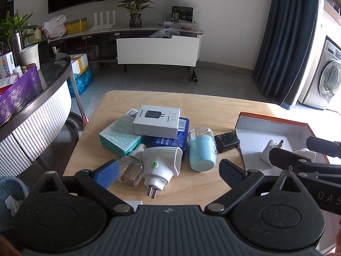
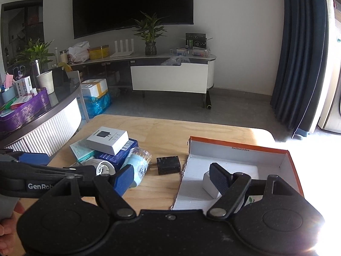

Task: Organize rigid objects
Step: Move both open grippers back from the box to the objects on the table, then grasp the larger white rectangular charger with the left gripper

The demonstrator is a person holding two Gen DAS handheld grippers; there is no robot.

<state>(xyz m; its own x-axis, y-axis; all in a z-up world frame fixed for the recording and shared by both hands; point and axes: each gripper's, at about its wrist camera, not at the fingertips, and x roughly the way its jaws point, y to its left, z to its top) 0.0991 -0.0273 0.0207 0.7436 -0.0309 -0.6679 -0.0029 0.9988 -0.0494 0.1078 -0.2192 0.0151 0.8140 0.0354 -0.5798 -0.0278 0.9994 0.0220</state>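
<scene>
We hold the left gripper (image 1: 168, 170) with its jaws spread wide and empty, just short of the white plastic plug-in device with a green button (image 1: 162, 162), which lies straight ahead, prongs toward us, long axis along our line of reach. Our right gripper (image 2: 173, 180), also apart and empty, hovers over the orange-rimmed white cardboard box (image 2: 238, 147). Both rest on a pale wooden table (image 1: 213, 106) in a living room.

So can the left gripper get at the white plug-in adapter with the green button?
Probably yes. The left gripper stands open with the white plug-in adapter between its fingers; only the clear glass bottle crowds the left finger.
</scene>
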